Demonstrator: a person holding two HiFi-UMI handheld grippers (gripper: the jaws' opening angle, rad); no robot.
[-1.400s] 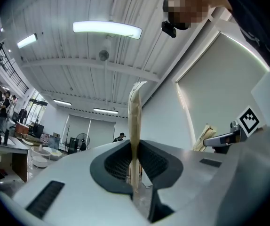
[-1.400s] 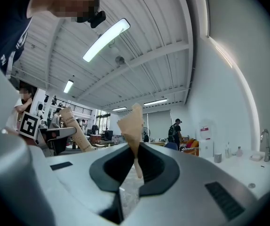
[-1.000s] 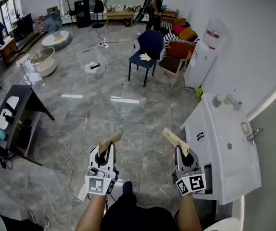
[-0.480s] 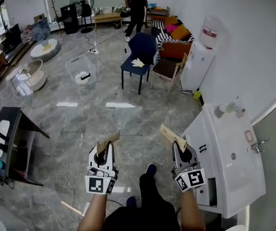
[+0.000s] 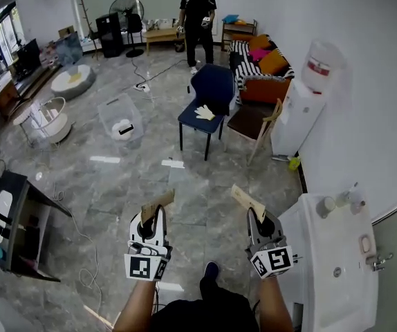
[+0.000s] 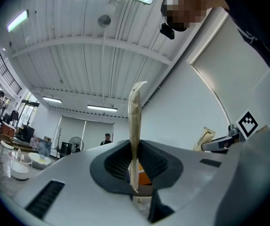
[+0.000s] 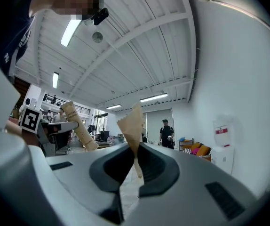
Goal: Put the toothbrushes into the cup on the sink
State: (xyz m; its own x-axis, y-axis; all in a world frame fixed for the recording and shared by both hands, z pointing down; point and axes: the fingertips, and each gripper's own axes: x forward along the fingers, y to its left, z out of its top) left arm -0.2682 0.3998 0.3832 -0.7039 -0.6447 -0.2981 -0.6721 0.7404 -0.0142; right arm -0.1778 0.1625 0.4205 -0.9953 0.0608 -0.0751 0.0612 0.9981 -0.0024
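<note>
Left claw (image 6: pixel 134 175): pressed together, pinching one flat kraft-paper toothbrush packet (image 6: pixel 135 126) by its lower end. Right claw (image 7: pixel 136 168): likewise pressed together, pinching a second packet (image 7: pixel 134 126) low down.

Counts: two claws; two packets, one per claw; two marker cubes, one black-and-white square marker facing up on each.

Orientation: long axis of each packet roughly in line with its claw, free end ahead and raised. In head view, left packet leaning right, right packet leaning left, tips well apart. Both held in the air over the grey marble floor (image 5: pixel 115 185), neither over the sink.

Sink (image 5: pixel 337 289): one, white, at lower right of head view, near the right claw. One pale cup (image 5: pixel 328 207) at its far edge; small item beside it too small to identify. One tap (image 5: pixel 378 260) on the wall side.

Writing: dark print along left packet in right gripper view, not legible. Red label on one white water dispenser (image 5: pixel 312 95), not legible.

Farther out: one blue chair (image 5: pixel 209 92) with white gloves (image 5: pixel 204 113) on the seat; one standing fan (image 5: pixel 124 9); one person (image 5: pixel 198 12) standing at the far end.
</note>
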